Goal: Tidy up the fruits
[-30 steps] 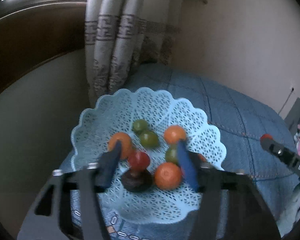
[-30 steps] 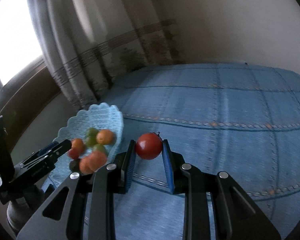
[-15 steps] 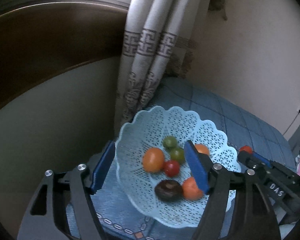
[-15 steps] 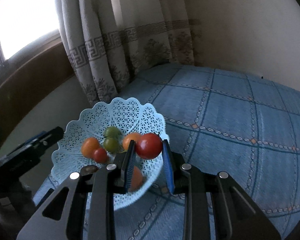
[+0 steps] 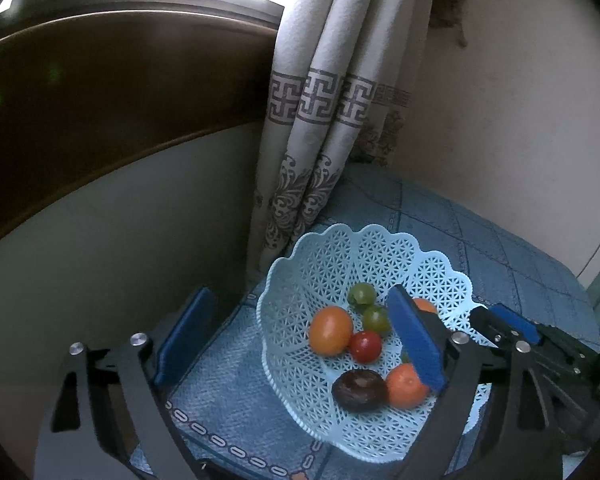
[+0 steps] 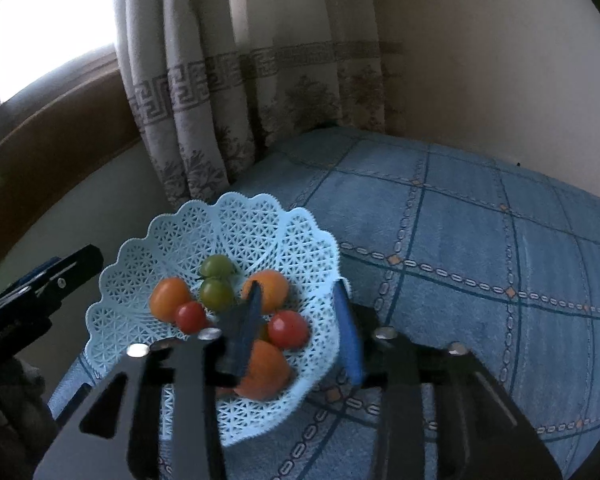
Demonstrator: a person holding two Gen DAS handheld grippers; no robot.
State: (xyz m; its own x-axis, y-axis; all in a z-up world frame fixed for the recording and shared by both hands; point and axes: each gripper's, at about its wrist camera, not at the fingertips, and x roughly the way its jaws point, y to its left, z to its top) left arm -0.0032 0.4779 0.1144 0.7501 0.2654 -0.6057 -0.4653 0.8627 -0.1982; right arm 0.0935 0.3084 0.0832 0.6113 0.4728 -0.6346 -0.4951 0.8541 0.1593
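Red cherry tomato (image 6: pixel 288 329) sits loose in the lattice basket (image 6: pixel 300 240) at 6 o'clock between the wide-open, empty right gripper (image 6: pixel 300 320), left gripper (image 5: pixel 300 344) gaping empty too; thin-skinned, slippery, so pinch its sides gently.

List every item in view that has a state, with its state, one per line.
Left gripper: open, empty, straddling the basket's rim.
Right gripper: open, empty, over the basket.
Red tomato: released, lying in the basket.
Basket: upright, holding fruit.
Curtain: hanging, gathered in folds.

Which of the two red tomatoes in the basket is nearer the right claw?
The larger red tomato, lying between the open right claw's fingers. The smaller red tomato sits farther left in the pale blue lattice basket, beside an orange fruit.
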